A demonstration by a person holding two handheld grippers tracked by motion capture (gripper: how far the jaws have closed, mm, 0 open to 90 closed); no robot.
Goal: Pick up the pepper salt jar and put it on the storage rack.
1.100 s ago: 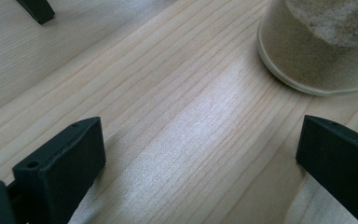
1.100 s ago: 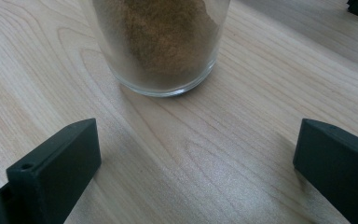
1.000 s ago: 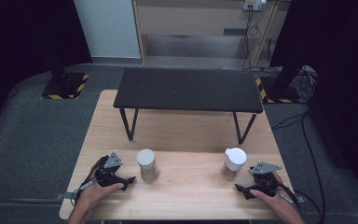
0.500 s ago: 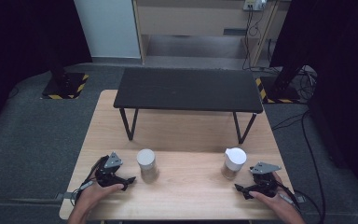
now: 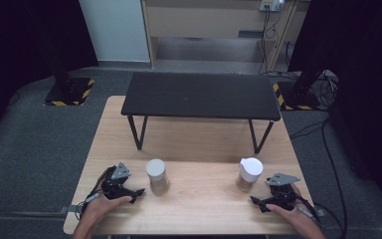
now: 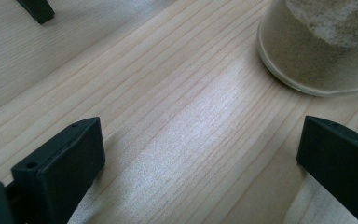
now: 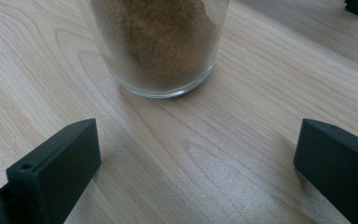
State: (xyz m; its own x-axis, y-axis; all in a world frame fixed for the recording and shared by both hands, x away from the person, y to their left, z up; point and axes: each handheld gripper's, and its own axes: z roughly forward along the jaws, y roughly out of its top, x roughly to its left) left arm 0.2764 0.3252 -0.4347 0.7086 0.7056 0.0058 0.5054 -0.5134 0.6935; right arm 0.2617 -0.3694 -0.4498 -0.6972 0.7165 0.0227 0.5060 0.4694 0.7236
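Directly ahead of my left claw (image 5: 138,191) stands a clear glass of pale sand (image 5: 156,175), upright on the wooden counter (image 5: 199,139) near its front edge. In the left gripper view the glass of pale sand (image 6: 319,44) sits up and to the right of the line between my jaws, close but not touching. A second clear glass of darker brown powder (image 5: 248,174), which seems to carry a white lid or cap, stands near my right claw (image 5: 256,203), well apart from the first. In the right gripper view the glass of darker brown powder (image 7: 156,42) stands just beyond the jaws and left of their midline.

Both claws are spread wide and grip nothing; each rests low at the counter in one of my hands.

Beyond the glasses a small black table (image 5: 201,94) stands on the counter's far half.

As I judge it, the risk is a knock: since neither glass is centred between its jaws, a straight push forward could catch a jaw on the wall, tip the glass, and spill the loose fill, especially from the sand glass, which looks open.
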